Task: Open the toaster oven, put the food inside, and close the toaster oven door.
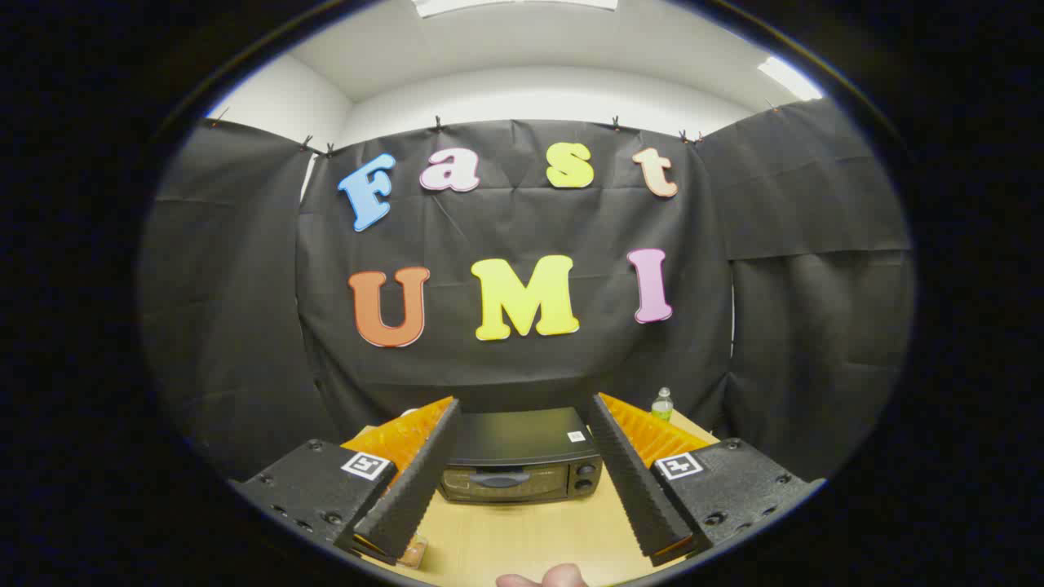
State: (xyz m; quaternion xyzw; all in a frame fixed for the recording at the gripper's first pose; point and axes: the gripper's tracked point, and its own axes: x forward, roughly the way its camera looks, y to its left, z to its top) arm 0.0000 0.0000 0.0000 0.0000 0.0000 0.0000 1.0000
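- Gripper (522,465) is hovering above the table (522,530), fingers spread wide, holding nothing.
- A hand (542,577) is showing at the near table edge; a small item, too unclear to identify, is sitting under the left finger.
- Bare tabletop is lying between fingers and toaster oven (522,461), giving clear approach room.
- Oven is sitting beyond the fingers, door shut. Handle (499,478) across the door looks rigid, probably the grab point; door likely hinged, stiff.
- Bottle (662,404) is standing behind the oven, right, near the table's edge.
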